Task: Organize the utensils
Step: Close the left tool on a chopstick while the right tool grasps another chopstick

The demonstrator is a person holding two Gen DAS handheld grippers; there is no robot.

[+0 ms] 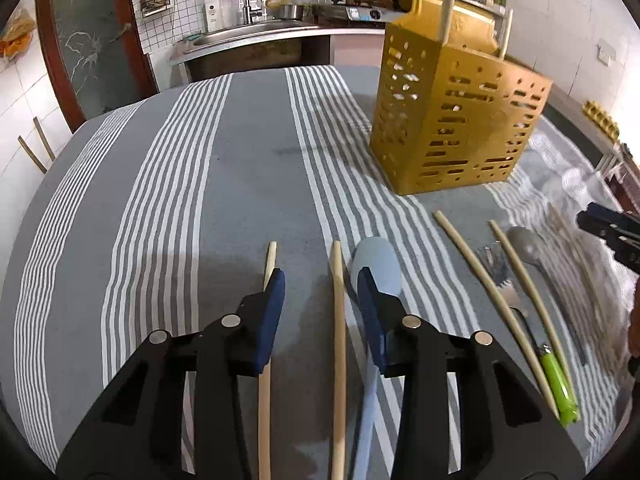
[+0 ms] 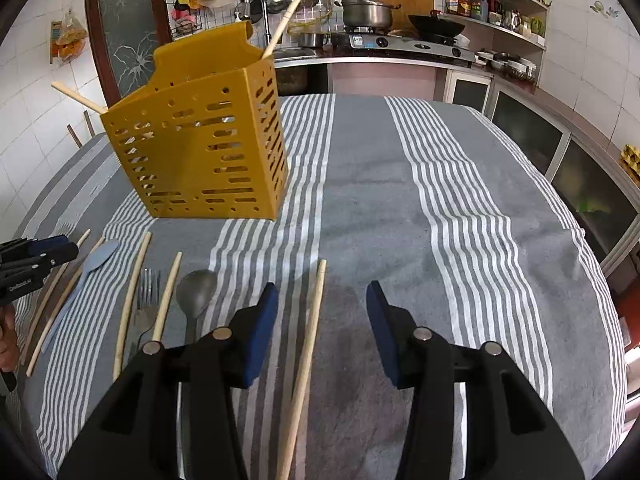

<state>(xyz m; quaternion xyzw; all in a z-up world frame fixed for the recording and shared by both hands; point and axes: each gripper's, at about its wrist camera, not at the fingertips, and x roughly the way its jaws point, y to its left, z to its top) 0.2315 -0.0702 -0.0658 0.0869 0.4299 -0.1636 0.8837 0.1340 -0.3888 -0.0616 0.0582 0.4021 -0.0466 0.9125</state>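
**Utensils laid out beside holder; both grippers unclenched**

A yellow perforated utensil holder is seen upright on the striped tablecloth, with two chopsticks standing in it. In front of it, a row of utensils is laid flat: loose chopsticks, a pale blue spoon, a fork and a grey spoon. The left gripper is held with its jaws apart, one chopstick lying between them, ungripped. The right gripper is likewise spread, a single chopstick lying between its jaws, untouched.
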